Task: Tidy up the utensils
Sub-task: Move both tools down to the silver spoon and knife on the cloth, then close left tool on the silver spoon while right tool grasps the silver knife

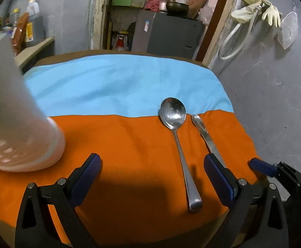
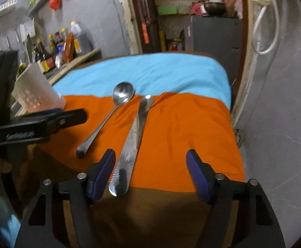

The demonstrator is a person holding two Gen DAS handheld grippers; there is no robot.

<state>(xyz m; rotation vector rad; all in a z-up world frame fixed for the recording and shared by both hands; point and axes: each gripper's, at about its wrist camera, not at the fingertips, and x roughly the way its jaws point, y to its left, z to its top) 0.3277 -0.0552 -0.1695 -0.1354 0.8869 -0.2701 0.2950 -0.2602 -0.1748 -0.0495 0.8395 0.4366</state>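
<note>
No text is legible; bottle labels point(image 2: 47, 62) seem too blurred.

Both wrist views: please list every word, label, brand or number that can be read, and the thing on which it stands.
No text can be read.
Bottles on the shelf: labels too blurred.
Sticker on the grey cabinet: too small.
White cup: only pale marks, no letters.
Spoon, knife: no legible marking.

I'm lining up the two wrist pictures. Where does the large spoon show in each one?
Left wrist: large spoon right of centre, bowl at the cloth seam, handle running down toward the camera.
Right wrist: large spoon left of centre, slanting from bowl at upper right to handle end at lower left.
Shared landmark: the butter knife lying just to its right.
</note>
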